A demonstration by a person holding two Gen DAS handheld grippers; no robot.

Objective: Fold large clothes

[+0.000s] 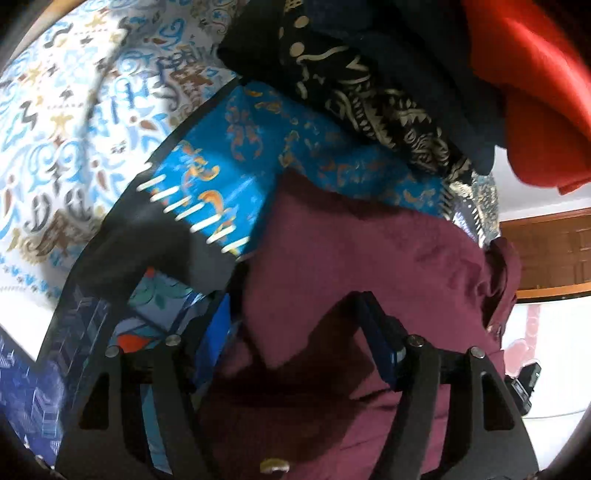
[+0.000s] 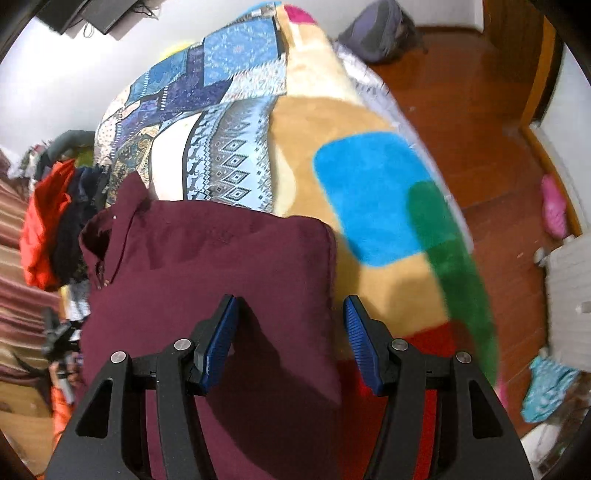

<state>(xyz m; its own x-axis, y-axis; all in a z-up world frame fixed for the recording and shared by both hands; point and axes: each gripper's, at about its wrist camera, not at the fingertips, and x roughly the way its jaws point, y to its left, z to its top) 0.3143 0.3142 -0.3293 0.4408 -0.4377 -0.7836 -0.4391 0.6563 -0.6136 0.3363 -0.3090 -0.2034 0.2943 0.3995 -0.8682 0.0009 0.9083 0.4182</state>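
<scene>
A folded maroon garment [image 1: 351, 258] lies on the bed, its collar toward the clothes pile. My left gripper [image 1: 295, 306] hangs over it with jaws apart; the cloth fills the gap, and the blue pads [image 1: 378, 332] do not visibly press it. In the right wrist view the same maroon garment [image 2: 207, 251] lies flat as a neat rectangle. My right gripper [image 2: 291, 299] stands open over its right edge: one pad [image 2: 221, 332] above the cloth, the other beyond the edge over the blanket.
A pile of clothes lies behind the garment: a red one [image 1: 528, 92], a black patterned one [image 1: 369, 92], a blue patterned cloth [image 1: 258, 147]. A beige blanket with blue and green patches [image 2: 369, 199] covers the bed's right side. Wooden floor [image 2: 480, 110] with a backpack [image 2: 376, 29] lies beyond.
</scene>
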